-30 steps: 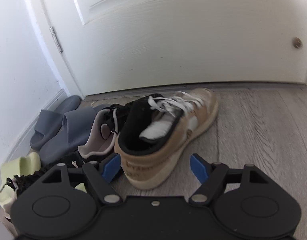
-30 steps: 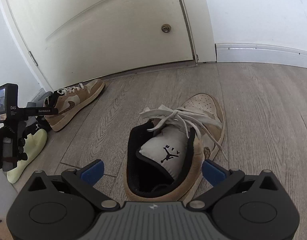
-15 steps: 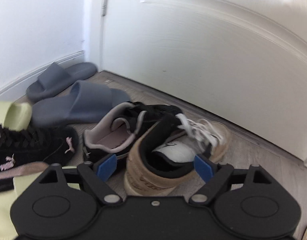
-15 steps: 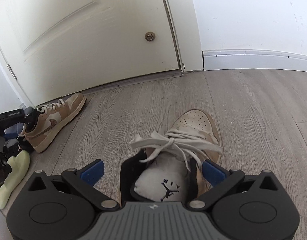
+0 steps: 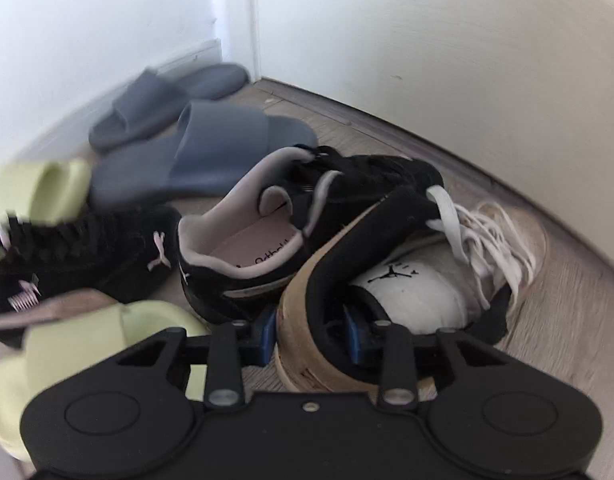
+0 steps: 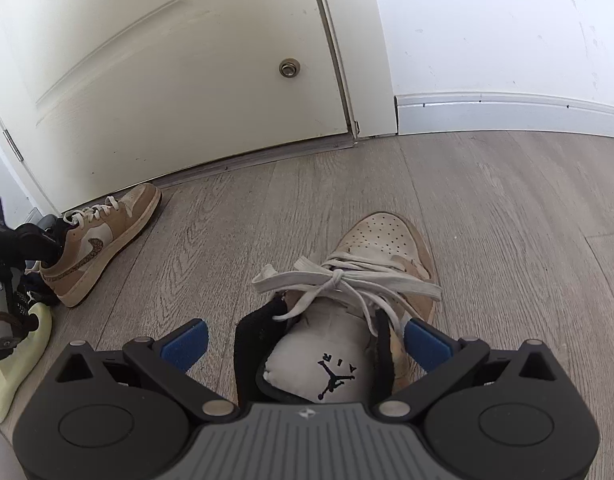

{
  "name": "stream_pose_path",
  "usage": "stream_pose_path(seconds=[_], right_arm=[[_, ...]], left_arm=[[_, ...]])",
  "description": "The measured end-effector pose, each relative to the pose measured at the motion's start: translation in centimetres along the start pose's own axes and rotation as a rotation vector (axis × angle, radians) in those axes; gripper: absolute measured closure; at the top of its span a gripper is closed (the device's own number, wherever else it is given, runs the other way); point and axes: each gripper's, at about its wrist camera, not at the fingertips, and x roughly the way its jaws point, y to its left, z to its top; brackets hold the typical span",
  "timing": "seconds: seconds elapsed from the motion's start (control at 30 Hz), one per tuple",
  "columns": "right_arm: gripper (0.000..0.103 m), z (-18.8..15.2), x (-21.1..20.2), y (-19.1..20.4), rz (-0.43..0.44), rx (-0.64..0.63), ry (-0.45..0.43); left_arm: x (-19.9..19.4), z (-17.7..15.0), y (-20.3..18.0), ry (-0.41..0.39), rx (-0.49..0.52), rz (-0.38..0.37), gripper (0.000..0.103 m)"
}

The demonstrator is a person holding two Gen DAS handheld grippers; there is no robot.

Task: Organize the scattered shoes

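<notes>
Meanwhile, both grippers on tan sneakers

Low in its frame, the left gripper [image 5: 311, 334] is clenched on the tan sneaker's [image 5: 411, 296] heel collar, beside a black sneaker [image 5: 291, 220]. Lower centre, the right gripper [image 6: 305, 344] gapes, straddling the second tan sneaker [image 6: 371, 280] on the wood floor [image 6: 507, 208].

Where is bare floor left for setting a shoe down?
Open floor lies right of the loose tan sneaker, toward the baseboard, and between both tan sneakers. The corner with grey slides and black sneakers is crowded.

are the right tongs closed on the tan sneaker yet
No, the right tongs sit wide open, straddling the tan sneaker.
</notes>
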Motion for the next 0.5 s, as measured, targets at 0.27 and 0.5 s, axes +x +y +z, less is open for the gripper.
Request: stream_pose_path(seconds=[0.27,0.5], right_arm=[[0.000,-0.1,-1.4,-0.8,0.006,0.017,-0.009],[0.000,-0.3,-4.0,-2.3,-0.012,0.037,-0.037]], left_arm=[[-6.5,-8.2,-4.1,-0.130,0.474,-0.012,0.065],[-11.1,-13.4,-4.7,-0.106,0.517,-0.121,0.065]])
